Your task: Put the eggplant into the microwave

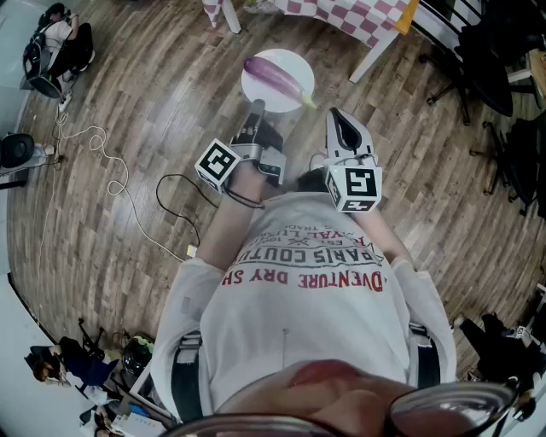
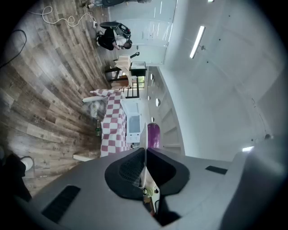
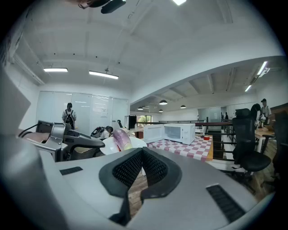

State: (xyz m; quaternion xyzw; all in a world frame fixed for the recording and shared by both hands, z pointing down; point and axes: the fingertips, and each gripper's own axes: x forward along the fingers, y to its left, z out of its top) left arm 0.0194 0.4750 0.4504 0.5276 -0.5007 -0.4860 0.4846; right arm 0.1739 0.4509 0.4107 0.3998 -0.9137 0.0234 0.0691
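Note:
A purple eggplant [image 1: 277, 77] lies on a white plate [image 1: 258, 88] held out over the wooden floor. My left gripper [image 1: 256, 109] is shut on the plate's near rim. In the left gripper view the plate [image 2: 144, 167] shows edge-on between the closed jaws, with the eggplant [image 2: 153, 134] beyond them. My right gripper [image 1: 339, 119] hangs beside it, shut and empty. Ahead of the right gripper [image 3: 142, 152] a white microwave [image 3: 173, 133] stands on a red-checked table [image 3: 191, 150]; eggplant [image 3: 120, 138] and plate [image 3: 107, 147] are at the left. The microwave [image 2: 133, 124] also shows in the left gripper view.
The checked table [image 1: 363, 19] stands just past the plate. Black office chairs [image 1: 482, 60] crowd the right side, one close by [image 3: 246, 146]. A white cable [image 1: 90, 141] and a black cable [image 1: 183, 192] run over the floor at the left. People stand far back.

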